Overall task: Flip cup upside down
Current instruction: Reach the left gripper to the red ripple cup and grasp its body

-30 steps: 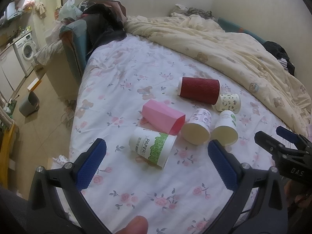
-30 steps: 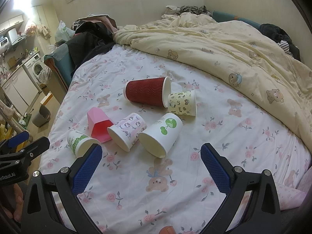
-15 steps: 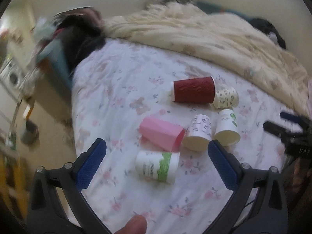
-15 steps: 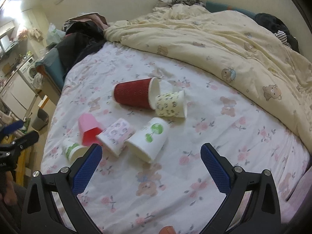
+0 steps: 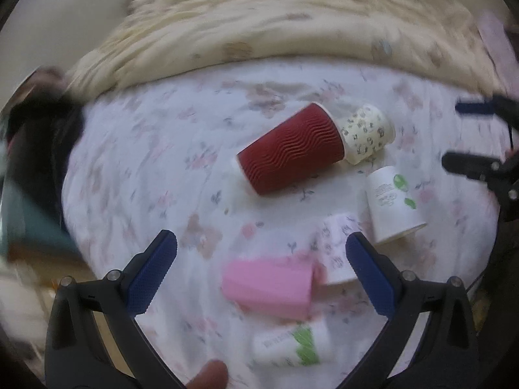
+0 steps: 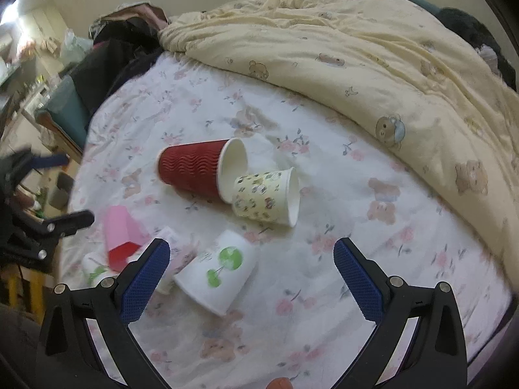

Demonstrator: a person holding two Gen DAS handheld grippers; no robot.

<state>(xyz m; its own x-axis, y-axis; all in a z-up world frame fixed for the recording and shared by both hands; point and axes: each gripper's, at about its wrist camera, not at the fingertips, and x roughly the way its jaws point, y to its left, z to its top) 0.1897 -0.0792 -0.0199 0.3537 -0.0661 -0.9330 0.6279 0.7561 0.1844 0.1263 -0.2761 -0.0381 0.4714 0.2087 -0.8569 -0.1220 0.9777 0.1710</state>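
Six cups lay on their sides on the flowered bedsheet (image 6: 324, 123), none standing, so nothing flipped yet by the look of it. Red ribbed cup (image 6: 194, 170) sat mid-bed with its mouth touching the small yellow patterned cup (image 6: 264, 196). White cup with green tree print (image 6: 217, 277) lay nearer, mouth toward the camera, just beside the right gripper's left pad. Pink cup (image 5: 269, 287) lay low in the left wrist view with the pale pink-patterned cup (image 5: 335, 249) touching its open end; white cup with green band (image 5: 288, 345) lay just below it. Cream quilt (image 6: 373, 48) bunched along the far side, well apart from the cups.

Left gripper (image 5: 261, 277) was wide open and empty, the pink cup lying between its pads in view, frame heavily blurred. Probably lining up on the pink cup, though contact could not be told. Right gripper (image 6: 251, 274) was also spread and empty, hovering over the sheet near the tree-print cup, pointed across the bed. Cups lie sideways on soft bedding, so likely to roll if nudged
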